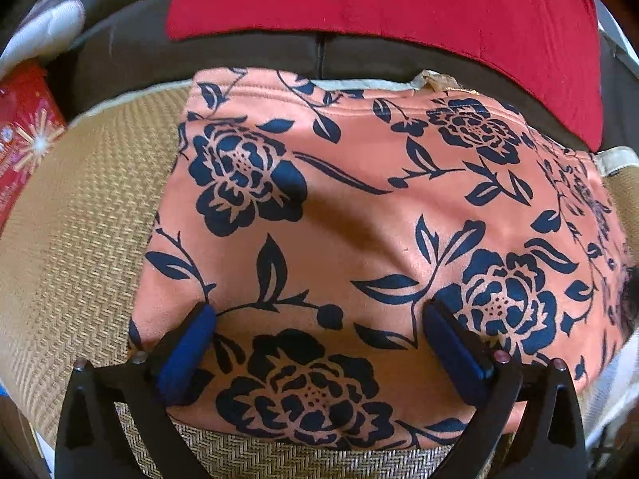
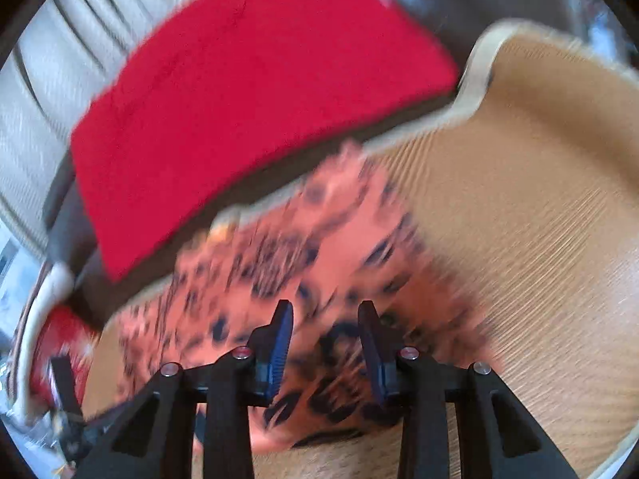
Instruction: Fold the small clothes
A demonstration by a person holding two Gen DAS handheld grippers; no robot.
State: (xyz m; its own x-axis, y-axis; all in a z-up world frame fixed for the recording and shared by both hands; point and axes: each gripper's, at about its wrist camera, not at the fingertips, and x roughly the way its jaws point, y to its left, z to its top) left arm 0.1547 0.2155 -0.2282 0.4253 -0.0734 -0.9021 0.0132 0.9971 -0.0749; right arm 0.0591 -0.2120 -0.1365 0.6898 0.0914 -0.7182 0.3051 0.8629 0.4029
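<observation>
— Where is the floral garment (image 1: pixel 359 215) found, and how are the jaws set?

— It is spread on the woven mat (image 1: pixel 80 239). The left gripper (image 1: pixel 319 311) is held wide apart above it; the right gripper (image 2: pixel 325 311) is parted too, nothing clasped.

— How is it expected to handle?

— Soft, light and limp, it is judged; the near hem should be pinched.

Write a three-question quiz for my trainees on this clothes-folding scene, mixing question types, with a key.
1. True or false: the left hand-held gripper is clamped shut on the floral garment.
2. What does the floral garment lie on?
A. woven mat
B. glass table
C. wooden floor
3. Fill in: the cushion behind the garment is ____.

Key:
1. False; its jaws are wide open over the cloth.
2. A, the woven mat.
3. Red.
</observation>
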